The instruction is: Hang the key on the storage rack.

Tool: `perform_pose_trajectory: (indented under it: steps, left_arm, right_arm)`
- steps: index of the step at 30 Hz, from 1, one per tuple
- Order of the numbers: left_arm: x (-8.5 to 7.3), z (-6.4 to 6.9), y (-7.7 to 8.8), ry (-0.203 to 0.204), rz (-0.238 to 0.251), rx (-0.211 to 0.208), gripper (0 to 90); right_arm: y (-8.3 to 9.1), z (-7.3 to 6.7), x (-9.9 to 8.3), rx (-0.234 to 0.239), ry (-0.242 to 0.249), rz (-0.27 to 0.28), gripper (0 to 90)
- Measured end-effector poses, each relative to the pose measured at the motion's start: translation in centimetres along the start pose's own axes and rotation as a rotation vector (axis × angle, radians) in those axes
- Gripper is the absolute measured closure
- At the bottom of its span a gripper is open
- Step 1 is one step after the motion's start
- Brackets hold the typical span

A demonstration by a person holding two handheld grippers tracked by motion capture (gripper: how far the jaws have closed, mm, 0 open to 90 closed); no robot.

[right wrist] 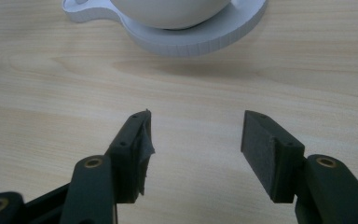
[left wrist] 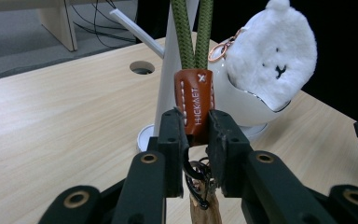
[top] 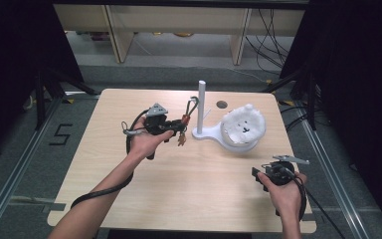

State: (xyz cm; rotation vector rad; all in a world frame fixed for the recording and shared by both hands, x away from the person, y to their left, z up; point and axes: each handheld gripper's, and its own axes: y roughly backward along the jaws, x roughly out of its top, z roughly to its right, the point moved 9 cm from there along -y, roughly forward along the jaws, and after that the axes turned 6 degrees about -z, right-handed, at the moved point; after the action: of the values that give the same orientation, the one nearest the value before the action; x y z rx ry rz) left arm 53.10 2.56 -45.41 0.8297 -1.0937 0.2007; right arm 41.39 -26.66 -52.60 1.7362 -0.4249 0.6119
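Orange-brown leather, stitched white, forms the tab of the keychain with the green braided cord loop (left wrist: 194, 100); the left hand-held gripper (left wrist: 195, 135) is clamped on the lower part of that tab, holding it above the light wood-grain surface (top: 179, 184) just beside the white upright post of the stand (top: 202, 107). The cord loop rises out of the left gripper view's top edge, and dark metal rings and a wooden piece hang below the jaws. Risk 1: the grip covers only a narrow strip of leather, so a sideways pull on the cord could twist the tab out of the pads. Risk 2: the post and its thin angled peg stand close behind the loop; a hurried approach could knock the stand or snag the cord beside the peg instead of over it. Risk 3: the white fluffy bear-faced toy (top: 243, 124) sits in the stand's white bowl directly beside the post, and a swing toward it could dislodge it. The right hand-held gripper (right wrist: 193, 149) rests low near the surface's near right corner with its jaws apart and nothing between them, well apart from the stand. Open room lies across the whole near half and left side of the surface; the far edge behind the stand is close.
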Motion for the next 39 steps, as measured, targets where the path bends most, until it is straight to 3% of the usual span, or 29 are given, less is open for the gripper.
perform_pose_trajectory:
  steps: [5, 6, 16, 20, 24, 25, 26, 27, 30, 31, 32, 33, 35, 36, 39]
  left_arm:
    - [0.0, -0.1, -0.5, 0.007, -0.006, 0.006, 75.0]
    - [0.0, -0.1, -0.6, 0.007, -0.006, 0.007, 75.0]
    - [-0.2, -0.4, -1.7, 0.010, -0.008, 0.031, 73.4]
    - [-0.2, -0.5, -2.2, 0.012, -0.012, 0.045, 72.6]
    - [-0.5, -0.7, -2.3, -0.011, -0.038, 0.057, 69.7]
    - [-0.7, -0.8, -2.2, -0.031, -0.045, 0.066, 68.3]
    - [-0.9, -0.8, -2.0, -0.044, -0.049, 0.074, 66.8]
    - [-1.0, -0.9, -1.8, -0.054, -0.055, 0.078, 65.9]
    - [-1.5, -1.3, -0.8, -0.086, -0.068, 0.094, 62.3]
    - [-1.7, -1.4, -0.3, -0.102, -0.077, 0.104, 60.9]
    - [-1.8, -1.5, 0.0, -0.111, -0.076, 0.113, 58.9]
    - [-2.0, -1.7, 0.6, -0.137, -0.088, 0.121, 57.3]
    - [-2.4, -1.8, 1.7, -0.149, -0.081, 0.135, 53.3]
    - [-2.6, -1.9, 2.3, -0.161, -0.084, 0.141, 51.3]
    - [-3.2, -2.1, 3.9, -0.161, -0.071, 0.162, 45.8]
  right_arm:
    - [0.1, -0.2, 0.0, 0.010, -0.011, 0.000, 43.9]
    - [0.0, 0.0, 0.0, -0.004, -0.004, -0.002, 43.9]
    - [0.0, -0.1, 0.0, 0.017, 0.014, 0.004, 43.8]
    - [0.0, 0.0, 0.0, -0.001, -0.003, 0.000, 43.7]
    - [0.0, 0.0, 0.0, -0.002, 0.000, 0.005, 43.5]
    - [0.1, 0.0, 0.0, -0.002, 0.000, 0.005, 43.4]
    - [0.0, 0.3, 0.0, -0.010, 0.044, 0.014, 43.3]
    - [0.0, 0.3, 0.0, -0.010, 0.043, 0.015, 43.2]
    - [-0.1, -0.3, 0.1, 0.025, -0.017, 0.026, 43.0]
    - [0.0, -0.3, 0.1, 0.020, -0.017, 0.026, 43.1]
    - [0.2, 0.3, 0.1, -0.006, 0.034, 0.019, 43.1]
    - [0.3, 0.0, 0.1, 0.006, 0.004, 0.008, 43.1]
    - [0.2, 0.0, 0.1, 0.009, 0.002, 0.008, 43.1]
    - [0.2, -0.4, 0.0, 0.024, -0.037, -0.001, 43.0]
    - [-0.1, -0.3, 0.2, 0.023, -0.014, 0.031, 42.7]
